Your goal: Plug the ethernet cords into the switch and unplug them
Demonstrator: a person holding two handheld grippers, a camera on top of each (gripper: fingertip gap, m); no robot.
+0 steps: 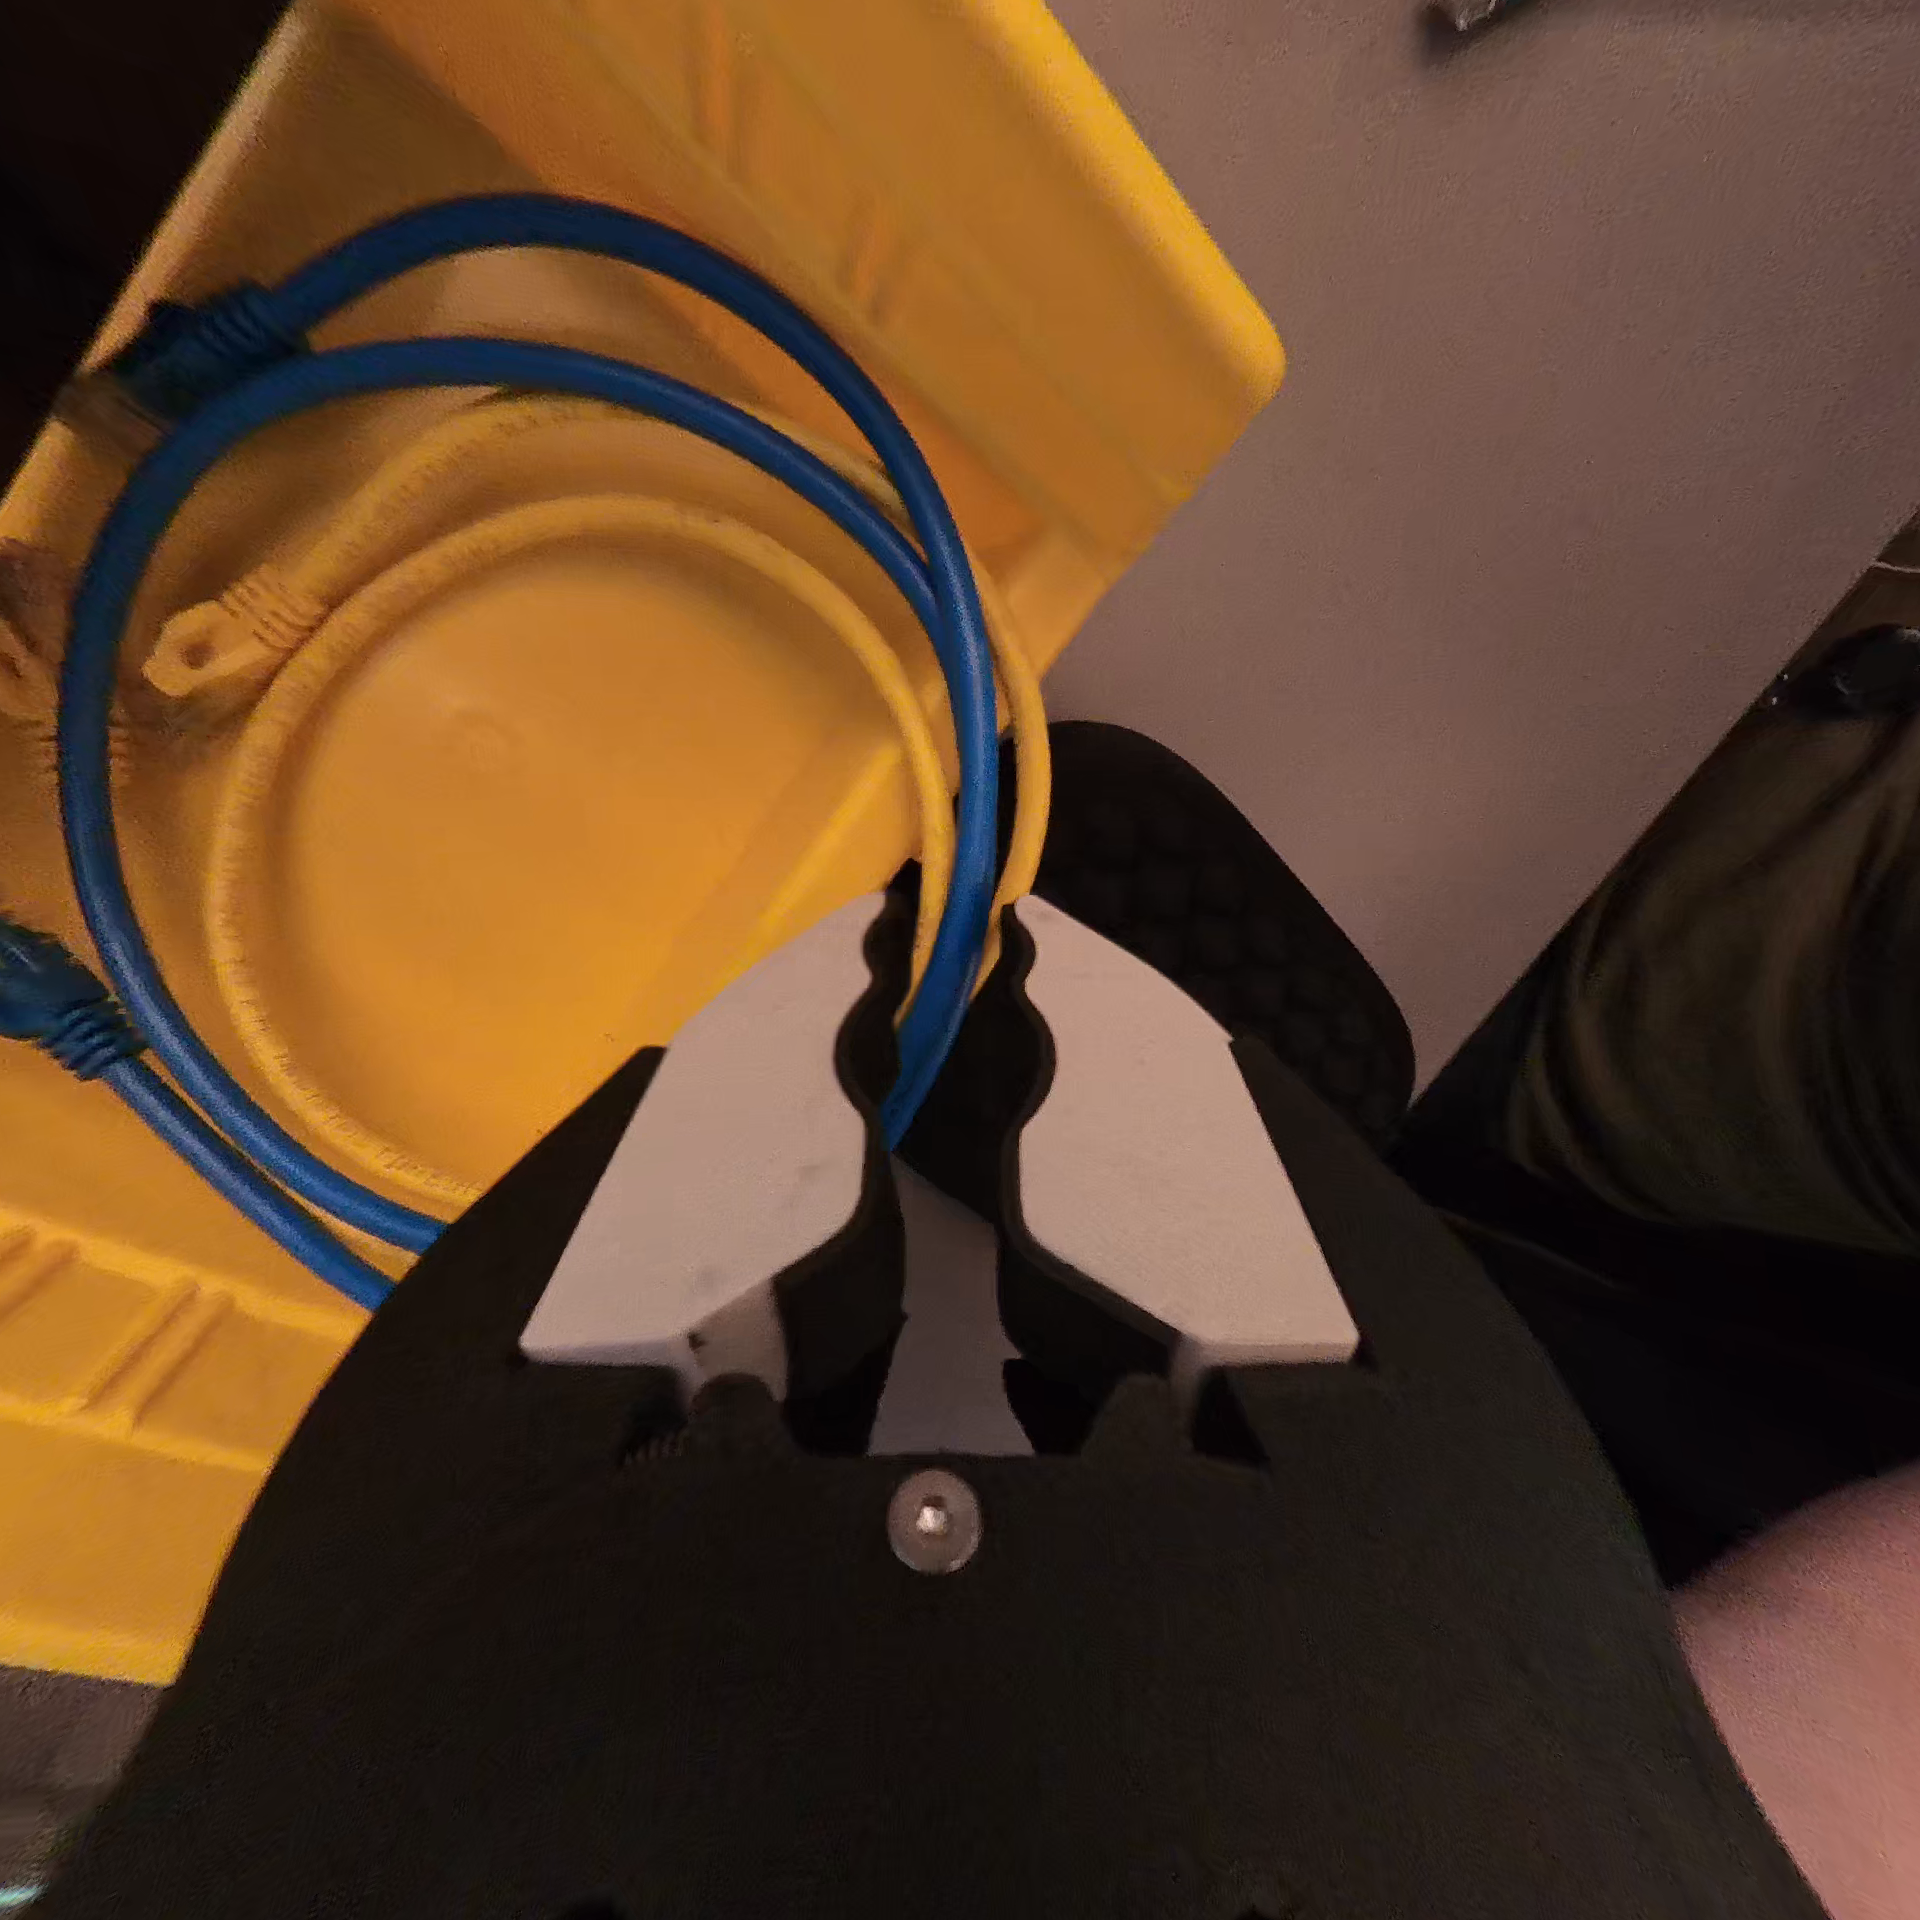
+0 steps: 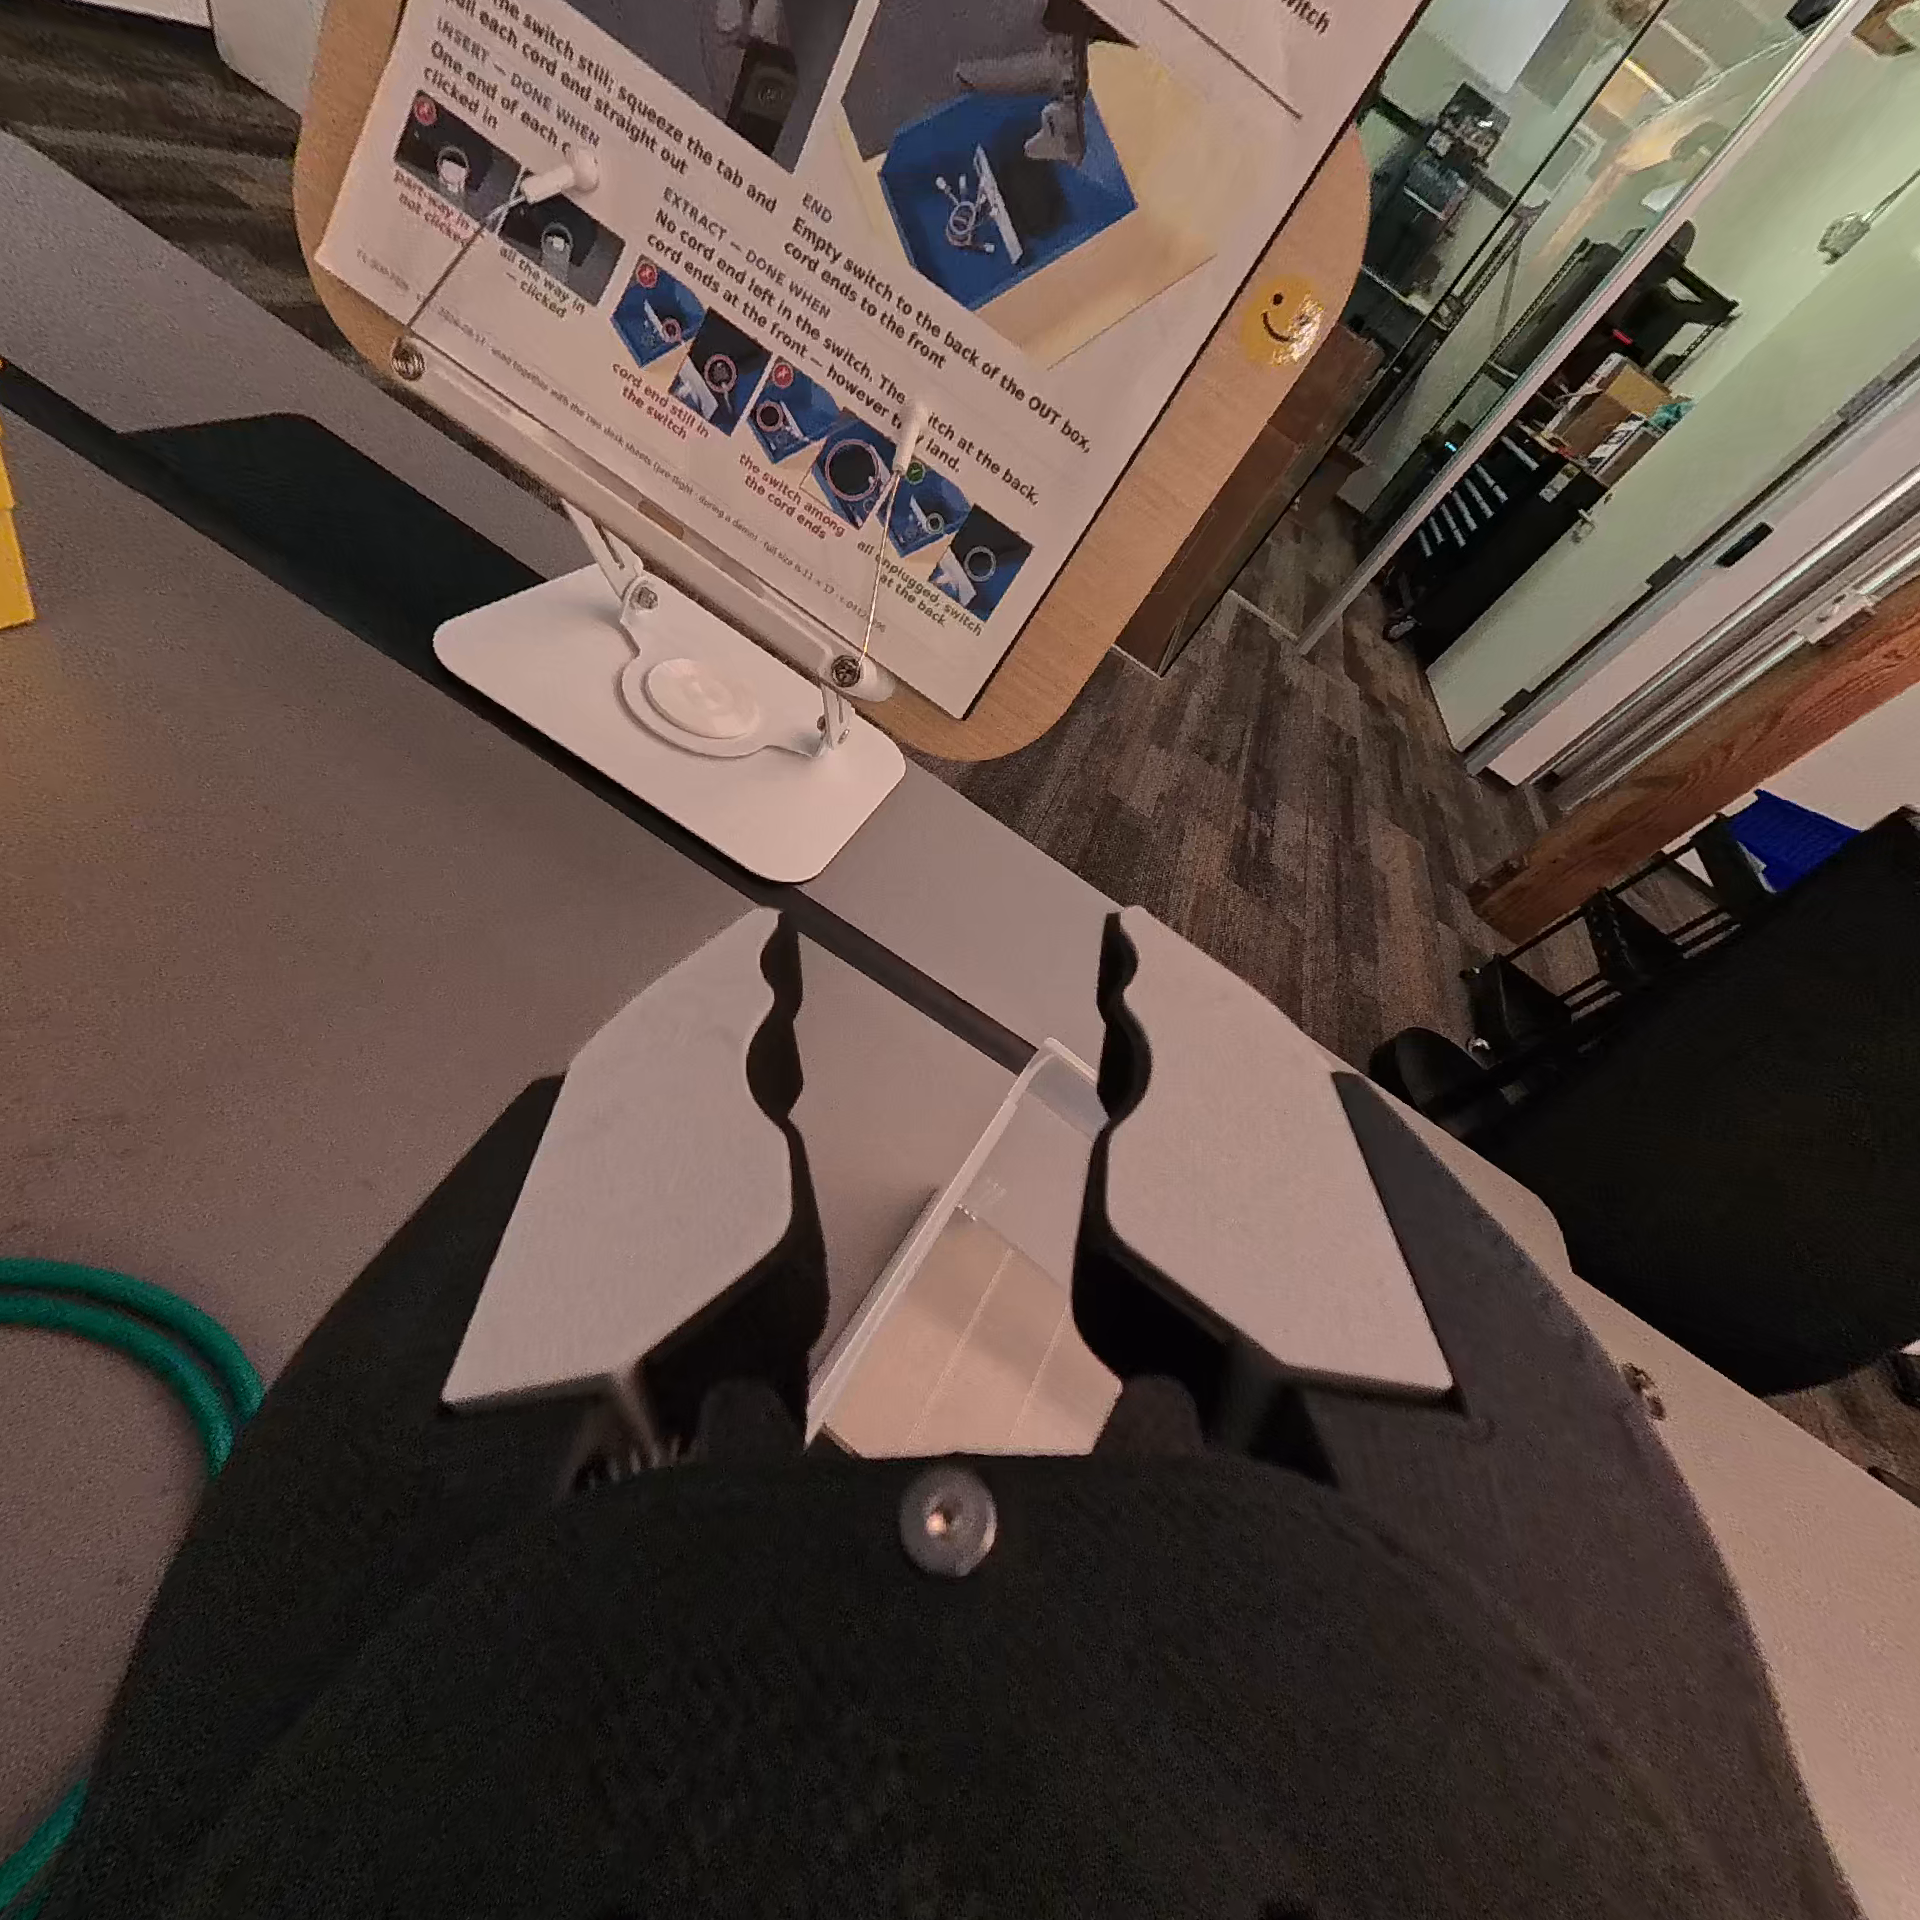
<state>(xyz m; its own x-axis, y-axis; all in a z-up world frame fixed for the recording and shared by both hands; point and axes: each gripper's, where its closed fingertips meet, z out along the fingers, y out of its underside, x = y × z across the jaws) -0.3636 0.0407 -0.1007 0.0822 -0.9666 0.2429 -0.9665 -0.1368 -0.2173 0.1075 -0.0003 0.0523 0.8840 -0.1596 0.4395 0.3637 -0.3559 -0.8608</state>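
Left wrist view: left gripper (image 1: 943, 997) is pinched on the coiled blue cord (image 1: 520, 364) and yellow cord (image 1: 582, 520) over the yellow bin (image 1: 935, 260), so I'd say plugging hasn't started. Right gripper (image 2: 948, 1023) hangs wide open, empty; green cord (image 2: 125, 1320) sits near-left. No switch visible.

In the left wrist view, the blue cord (image 1: 520, 343) and yellow cord (image 1: 582, 520) vanish behind the left tool (image 1: 940, 935) at six o'clock, and a blue plug (image 1: 26, 971) is cut off at nine o'clock. In the right wrist view, a green cord (image 2: 135, 1340) leaves at eight o'clock (both ends unseen); the instruction sheet (image 2: 831, 260) is cropped at twelve.
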